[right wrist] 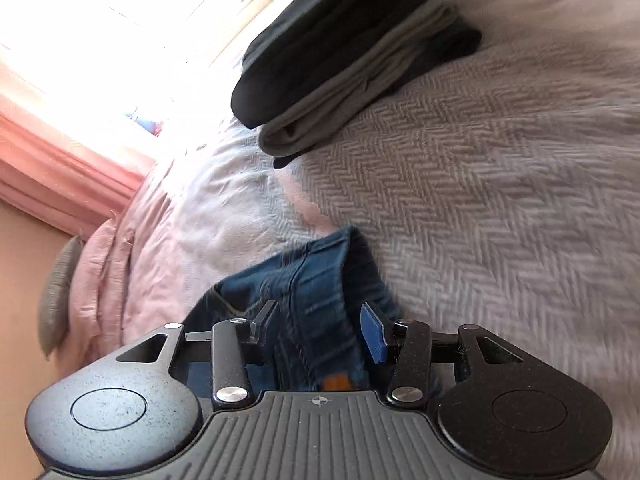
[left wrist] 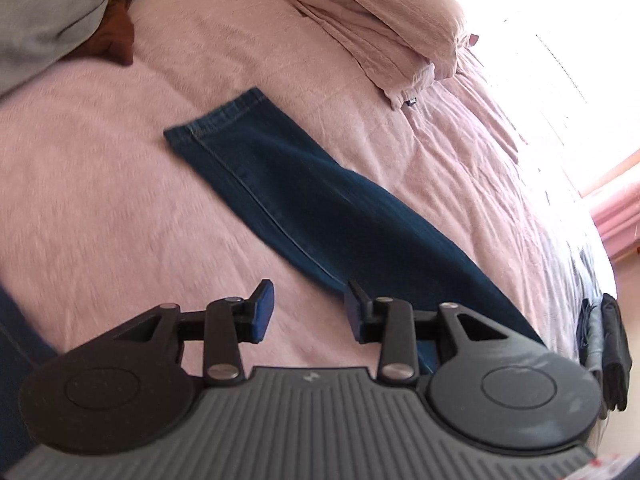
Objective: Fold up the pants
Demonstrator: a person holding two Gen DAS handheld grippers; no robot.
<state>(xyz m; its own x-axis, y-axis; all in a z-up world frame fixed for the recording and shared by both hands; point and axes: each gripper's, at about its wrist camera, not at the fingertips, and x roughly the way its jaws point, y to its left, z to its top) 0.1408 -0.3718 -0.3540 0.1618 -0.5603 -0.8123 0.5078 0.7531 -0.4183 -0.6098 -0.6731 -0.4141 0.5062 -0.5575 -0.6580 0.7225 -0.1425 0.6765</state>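
Observation:
Dark blue jeans [left wrist: 300, 192] lie flat on the pink bedspread [left wrist: 120, 180], one leg running diagonally with its hem toward the far left. My left gripper [left wrist: 310, 308] hovers open at the leg's near edge, its right finger over the denim, the left over bare bedspread. In the right wrist view a bunched end of the jeans [right wrist: 320, 268] sits between and under the fingers of my right gripper [right wrist: 320, 316]. Those fingers stand wide apart, with the blue pad [right wrist: 374, 336] clear of the cloth.
A stack of folded dark and grey clothes [right wrist: 352, 48] rests on the bed beyond the right gripper, also at the bed's edge [left wrist: 608, 344]. Pillows [left wrist: 400, 20] lie at the far side. Grey, green and brown garments [left wrist: 40, 12] are heaped far left. Pink curtains [right wrist: 60, 160] hang by a bright window.

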